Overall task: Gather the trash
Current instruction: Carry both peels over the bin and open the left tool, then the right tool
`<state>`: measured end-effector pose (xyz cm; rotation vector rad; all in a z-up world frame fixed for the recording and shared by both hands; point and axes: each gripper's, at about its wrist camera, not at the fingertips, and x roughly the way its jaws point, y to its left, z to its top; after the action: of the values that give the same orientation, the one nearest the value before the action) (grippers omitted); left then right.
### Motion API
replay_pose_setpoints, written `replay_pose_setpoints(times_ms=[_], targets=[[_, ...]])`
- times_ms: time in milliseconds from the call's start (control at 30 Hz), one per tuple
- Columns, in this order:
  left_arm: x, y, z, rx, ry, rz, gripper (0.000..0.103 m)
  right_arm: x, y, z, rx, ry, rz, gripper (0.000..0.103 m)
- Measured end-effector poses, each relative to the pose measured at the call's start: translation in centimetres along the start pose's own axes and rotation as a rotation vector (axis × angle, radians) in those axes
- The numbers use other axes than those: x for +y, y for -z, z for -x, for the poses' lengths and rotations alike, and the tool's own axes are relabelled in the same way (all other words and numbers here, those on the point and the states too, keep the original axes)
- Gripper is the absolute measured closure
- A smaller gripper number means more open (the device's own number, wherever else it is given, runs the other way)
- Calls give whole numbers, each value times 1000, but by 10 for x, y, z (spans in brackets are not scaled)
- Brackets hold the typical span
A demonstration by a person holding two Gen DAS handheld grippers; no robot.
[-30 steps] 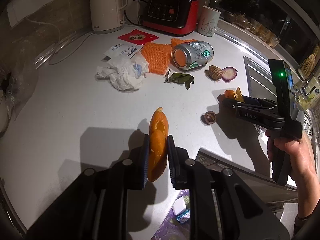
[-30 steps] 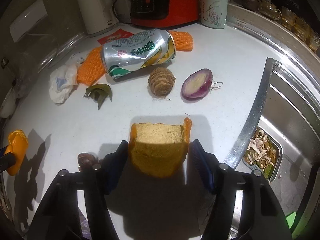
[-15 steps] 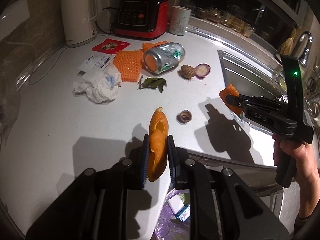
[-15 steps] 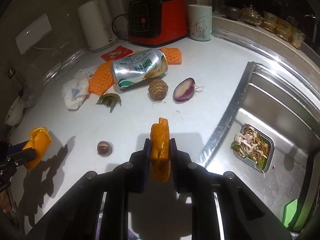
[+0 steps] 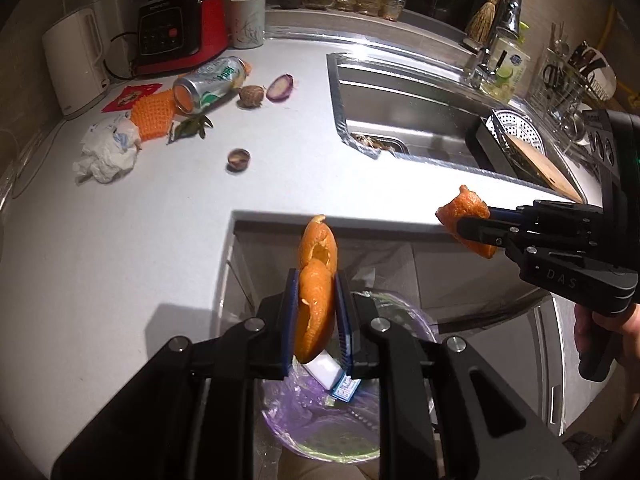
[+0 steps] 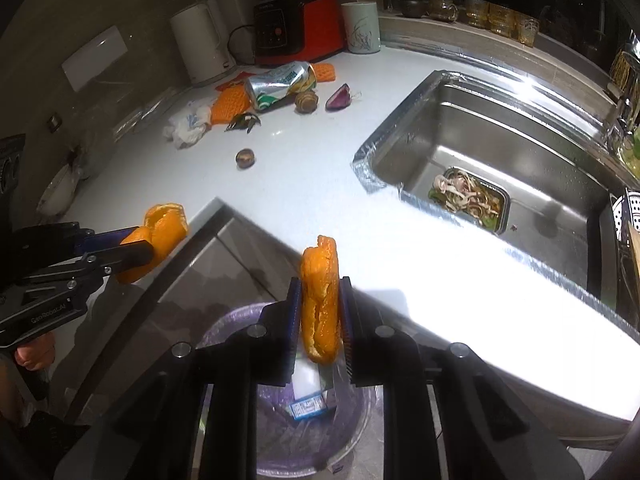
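Observation:
My left gripper (image 5: 316,320) is shut on an orange peel (image 5: 316,280) and holds it in the air past the counter edge, above a purple-lined bin (image 5: 320,420) on the floor. My right gripper (image 6: 320,316) is shut on a second orange peel (image 6: 320,296), also above the bin (image 6: 304,432). Each gripper shows in the other's view: the right one (image 5: 464,224) at right, the left one (image 6: 148,244) at left. On the white counter (image 5: 120,240) lie a crushed can (image 5: 210,84), crumpled tissue (image 5: 106,152), orange foam netting (image 5: 152,116), leaves (image 5: 192,130) and a nut shell (image 5: 239,158).
A taro (image 5: 251,96) and half a red onion (image 5: 280,87) lie by the can. A kettle (image 5: 76,64), a red blender base (image 5: 180,36) and a cup (image 5: 248,22) stand at the back. The sink (image 6: 500,160) holds a tray of scraps (image 6: 468,196). The bin holds a small carton (image 6: 308,404).
Both grippers have pulled back from over the counter, each with its peel, to past the counter edge and above the bin. The right gripper's peel now stands edge-on between the fingers.

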<state>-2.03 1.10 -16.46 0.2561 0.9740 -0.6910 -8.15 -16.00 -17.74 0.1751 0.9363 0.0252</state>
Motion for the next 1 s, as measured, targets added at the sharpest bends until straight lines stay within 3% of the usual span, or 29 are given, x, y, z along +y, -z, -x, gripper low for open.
replay_pose_setpoints(times_ms=[300, 500, 567, 633, 767, 900, 1000], targets=[[-39, 85, -69, 195, -7, 33, 85, -6, 51, 13, 65, -53, 40, 84], [-33, 120, -111, 300, -52, 104, 70, -5, 62, 13, 89, -68, 74, 84], [-29, 118, -105, 283, -49, 130, 63, -3, 62, 12, 90, -78, 84, 84], [-27, 112, -92, 245, -54, 145, 44, 0, 62, 11, 92, -88, 95, 84], [-21, 87, -57, 162, -69, 146, 38, 7, 62, 4, 98, -112, 115, 84], [-5, 60, -12, 48, -84, 162, 22, 15, 65, -11, 115, -145, 117, 84], [8, 39, 14, -19, -114, 160, 18, 24, 68, -27, 131, -164, 135, 84]])
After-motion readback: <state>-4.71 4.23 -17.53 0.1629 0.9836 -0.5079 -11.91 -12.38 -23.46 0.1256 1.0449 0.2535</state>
